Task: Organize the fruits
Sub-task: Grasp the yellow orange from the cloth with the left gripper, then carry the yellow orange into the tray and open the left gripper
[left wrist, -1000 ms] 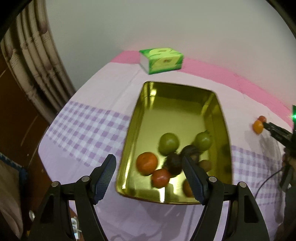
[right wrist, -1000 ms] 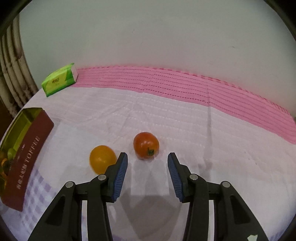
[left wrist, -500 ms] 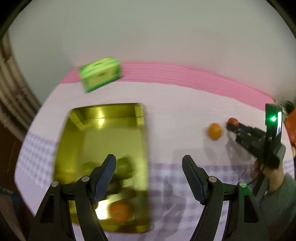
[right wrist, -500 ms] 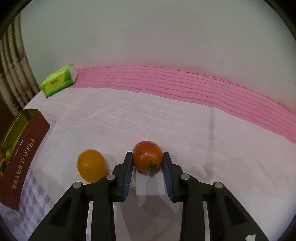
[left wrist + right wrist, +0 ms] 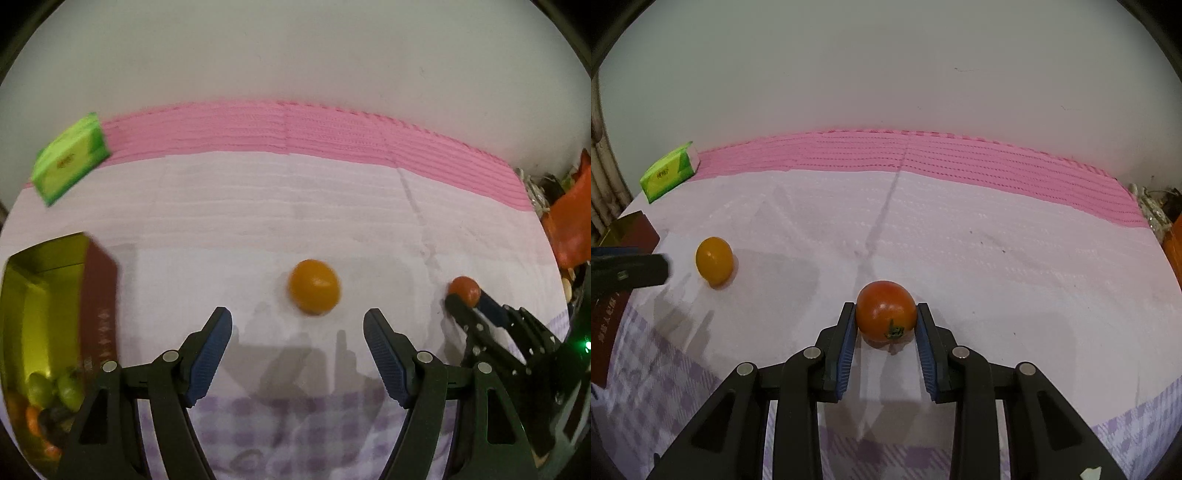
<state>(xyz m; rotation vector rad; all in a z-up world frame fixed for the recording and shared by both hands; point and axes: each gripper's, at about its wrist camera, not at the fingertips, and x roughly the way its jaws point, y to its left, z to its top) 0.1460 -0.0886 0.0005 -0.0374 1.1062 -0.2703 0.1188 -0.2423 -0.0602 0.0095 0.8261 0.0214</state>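
My right gripper (image 5: 886,317) is shut on a red tomato (image 5: 885,309) and holds it just above the cloth; both also show at the right of the left wrist view, the gripper (image 5: 466,301) and the tomato (image 5: 464,290). An orange fruit (image 5: 314,292) lies on the cloth just ahead of my open, empty left gripper (image 5: 297,325); it also shows in the right wrist view (image 5: 714,260). The gold tin (image 5: 44,295) at the left holds several fruits (image 5: 55,391).
A green tissue box (image 5: 70,158) sits at the back left by the pink band of cloth. The tin's dark red outer wall (image 5: 101,306) faces the orange fruit. Orange clutter (image 5: 569,218) lies past the right edge. The left gripper's finger (image 5: 631,271) enters the right wrist view.
My right gripper closed on the red tomato and lifted it slightly. My left gripper swung right from over the tin and now faces the orange fruit.
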